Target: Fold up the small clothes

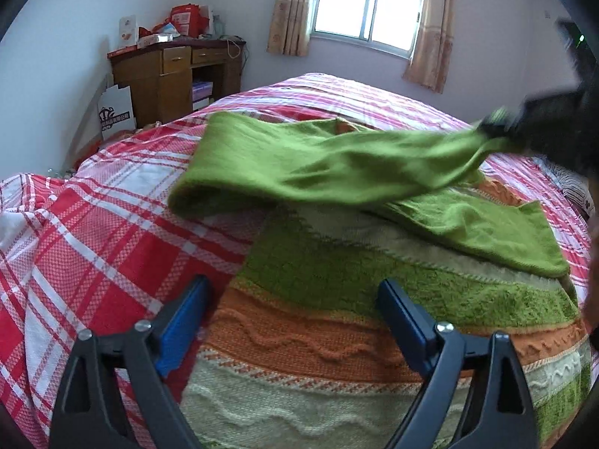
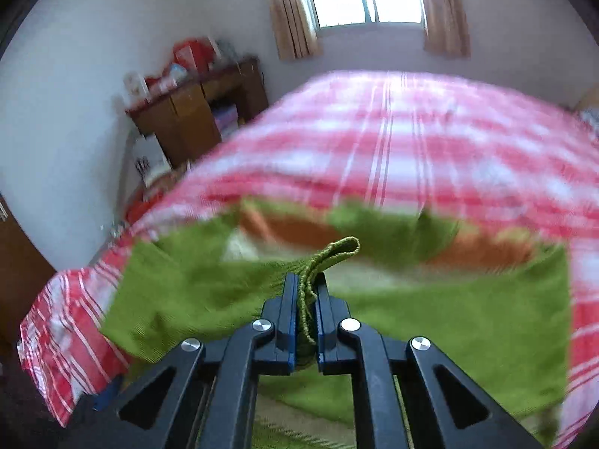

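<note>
A small knitted sweater (image 1: 318,321) with green, orange and cream stripes lies flat on the bed. Its plain green sleeve (image 1: 299,164) is lifted and stretched across the body toward the right. My right gripper (image 2: 307,288) is shut on the sleeve's ribbed cuff (image 2: 333,252), which sticks out above the blue pads; in the left wrist view it is the blurred dark shape (image 1: 498,125) at the sleeve's end. My left gripper (image 1: 292,292) hovers open over the sweater's lower stripes, blue fingers (image 1: 400,310) wide apart with nothing pinched between them. The second green sleeve (image 1: 498,235) lies flat on the right.
The red-and-white plaid bedspread (image 1: 112,232) covers the bed. A wooden desk (image 1: 176,75) with red boxes stands at the back left by the wall, a white paper bag (image 1: 116,110) beside it. A curtained window (image 1: 367,0) is behind the bed.
</note>
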Tool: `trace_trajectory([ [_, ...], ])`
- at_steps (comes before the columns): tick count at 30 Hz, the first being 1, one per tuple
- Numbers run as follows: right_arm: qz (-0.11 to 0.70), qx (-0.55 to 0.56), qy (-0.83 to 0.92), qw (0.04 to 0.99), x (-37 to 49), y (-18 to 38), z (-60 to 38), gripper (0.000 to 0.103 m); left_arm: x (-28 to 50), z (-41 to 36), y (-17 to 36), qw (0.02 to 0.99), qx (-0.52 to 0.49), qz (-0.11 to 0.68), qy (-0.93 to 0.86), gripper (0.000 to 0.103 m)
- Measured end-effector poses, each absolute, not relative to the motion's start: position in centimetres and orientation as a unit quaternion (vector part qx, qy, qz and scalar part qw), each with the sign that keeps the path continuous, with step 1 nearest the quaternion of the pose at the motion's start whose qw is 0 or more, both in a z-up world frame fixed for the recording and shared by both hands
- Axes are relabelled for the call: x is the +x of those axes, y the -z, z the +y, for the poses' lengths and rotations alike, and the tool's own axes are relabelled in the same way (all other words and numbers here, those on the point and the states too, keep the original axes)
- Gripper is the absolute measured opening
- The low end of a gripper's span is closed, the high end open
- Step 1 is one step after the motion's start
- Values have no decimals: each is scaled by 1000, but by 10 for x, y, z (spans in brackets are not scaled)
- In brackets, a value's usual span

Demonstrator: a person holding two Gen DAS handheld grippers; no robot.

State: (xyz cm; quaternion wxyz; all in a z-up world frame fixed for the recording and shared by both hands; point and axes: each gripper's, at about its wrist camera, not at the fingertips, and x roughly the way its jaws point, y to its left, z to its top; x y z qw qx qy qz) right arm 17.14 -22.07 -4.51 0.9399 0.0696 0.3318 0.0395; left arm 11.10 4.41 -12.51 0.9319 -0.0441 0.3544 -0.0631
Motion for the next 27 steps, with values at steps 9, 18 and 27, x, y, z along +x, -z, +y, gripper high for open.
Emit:
trace_trajectory([
  [9, 296, 17, 55, 954, 132, 13, -301, 7, 112, 44, 126, 932, -36, 356, 56, 93],
  [18, 431, 17, 106, 896, 119, 124, -357, 14, 114, 42, 127, 931, -28, 362, 50, 93],
  [27, 299, 32, 213, 930, 47, 63, -376, 54, 116, 46, 93, 939, -13, 343, 28, 93],
])
